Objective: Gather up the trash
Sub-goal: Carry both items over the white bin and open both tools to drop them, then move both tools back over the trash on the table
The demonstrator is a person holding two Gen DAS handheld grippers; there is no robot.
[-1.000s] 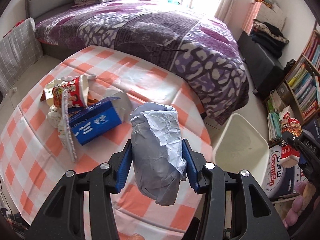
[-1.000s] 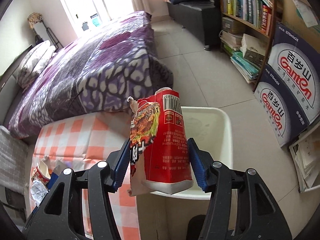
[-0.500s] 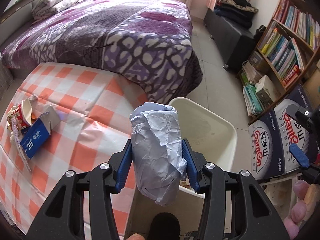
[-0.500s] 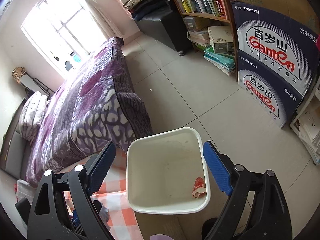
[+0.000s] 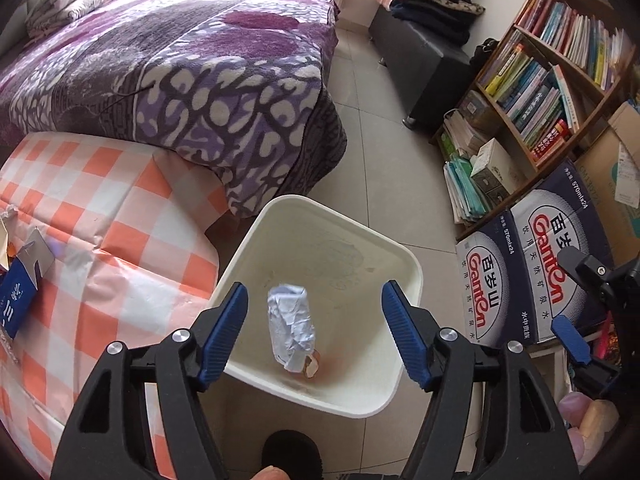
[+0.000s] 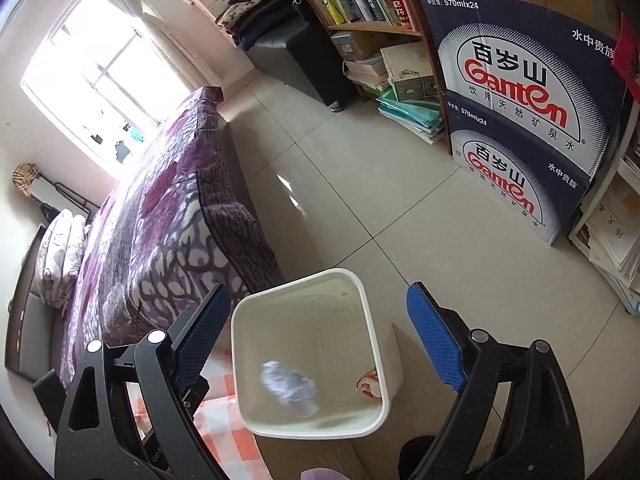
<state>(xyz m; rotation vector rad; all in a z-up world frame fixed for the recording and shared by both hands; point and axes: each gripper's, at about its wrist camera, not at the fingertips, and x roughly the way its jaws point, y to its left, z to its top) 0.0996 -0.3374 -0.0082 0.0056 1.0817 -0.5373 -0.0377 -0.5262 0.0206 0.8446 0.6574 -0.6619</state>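
Looking left to right: at the far left edge of the left wrist view, a blue carton (image 5: 18,296) lies on the orange-checked tablecloth (image 5: 120,216), w/ a scrap of other wrapper just above it, mostly cut off by the frame. Behind the table sits the bed w/ a purple patterned blanket (image 5: 192,64).

Your left gripper (image 5: 314,330) hangs over the white bin (image 5: 404,268), which stands on the tile floor right beside the table edge. Its jaws are opening, pads clear on both sides; nothing is pinched. Between them in the view, the crumpled grey-white paper wad (image 5: 292,328) is loose inside the bin, touching neither pad. It looks blurred in the right wrist view (image 6: 290,388). Can't tell if it has landed. A red snack wrapper (image 6: 368,384) lies at the bin bottom, near one wall.

Your right gripper (image 6: 320,336) is also above the bin, jaws spread wide, empty. It shows at the right edge of the left wrist view too, w/ your fingers (image 5: 576,408) below it.

Further right: stacked dark-blue water cartons (image 5: 532,280) on the floor, then a bookshelf (image 5: 552,80) full of books.
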